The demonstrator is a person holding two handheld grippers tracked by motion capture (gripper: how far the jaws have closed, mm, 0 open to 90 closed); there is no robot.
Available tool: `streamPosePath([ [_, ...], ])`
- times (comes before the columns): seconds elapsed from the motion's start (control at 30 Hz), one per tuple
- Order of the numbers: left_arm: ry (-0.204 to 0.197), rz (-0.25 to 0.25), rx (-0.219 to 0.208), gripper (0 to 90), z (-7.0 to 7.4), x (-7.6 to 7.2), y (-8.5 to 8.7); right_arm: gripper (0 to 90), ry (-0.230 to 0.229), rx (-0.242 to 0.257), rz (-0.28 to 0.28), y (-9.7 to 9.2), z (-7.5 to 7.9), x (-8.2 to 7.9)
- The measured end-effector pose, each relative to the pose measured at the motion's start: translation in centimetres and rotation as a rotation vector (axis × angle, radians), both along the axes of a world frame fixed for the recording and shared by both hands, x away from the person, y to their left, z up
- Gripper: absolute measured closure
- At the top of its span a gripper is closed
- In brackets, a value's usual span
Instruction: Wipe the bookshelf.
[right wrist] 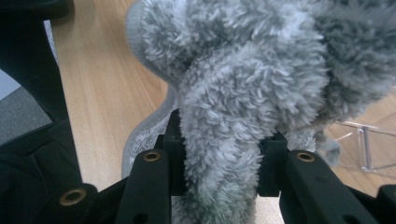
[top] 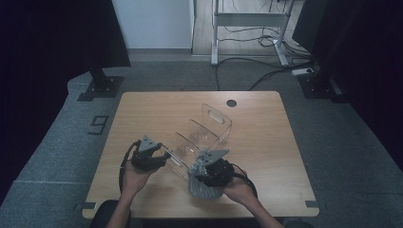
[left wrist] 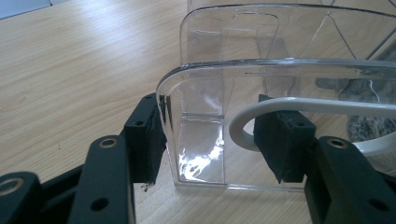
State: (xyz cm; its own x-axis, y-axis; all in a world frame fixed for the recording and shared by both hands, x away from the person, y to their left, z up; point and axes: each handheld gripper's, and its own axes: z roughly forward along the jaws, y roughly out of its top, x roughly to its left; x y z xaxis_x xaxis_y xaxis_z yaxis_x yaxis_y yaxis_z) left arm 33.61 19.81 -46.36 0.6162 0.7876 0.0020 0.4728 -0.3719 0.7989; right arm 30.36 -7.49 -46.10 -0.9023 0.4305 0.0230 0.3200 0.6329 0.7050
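The clear organizer point(top: 204, 135) sat mid-table point(top: 142, 109). At its near-left end was the left gripper point(top: 164, 156), jaws either side of the end wall. Just off its near-right corner lay the fluffy cloth point(top: 202, 187), pinched by the right gripper point(top: 205, 176). Behind the organizer, a round hole point(top: 231, 103).

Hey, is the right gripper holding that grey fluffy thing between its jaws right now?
Yes, in the right gripper view the right gripper has both black jaws pressed into a fold of the grey fluffy fabric, pinching it.
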Motion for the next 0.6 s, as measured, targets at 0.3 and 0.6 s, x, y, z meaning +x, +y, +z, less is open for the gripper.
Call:
streamPosePath([
  [0.3,-0.008,-0.001,-0.004,44.1,0.0,0.1,0.1,64.5,0.003,-0.008,0.006,-0.4,0.1,-0.1],
  [0.6,-0.018,-0.007,0.005,43.5,-0.1,0.3,0.5,64.9,-0.008,-0.01,-0.075,-2.7,0.5,1.0],
])
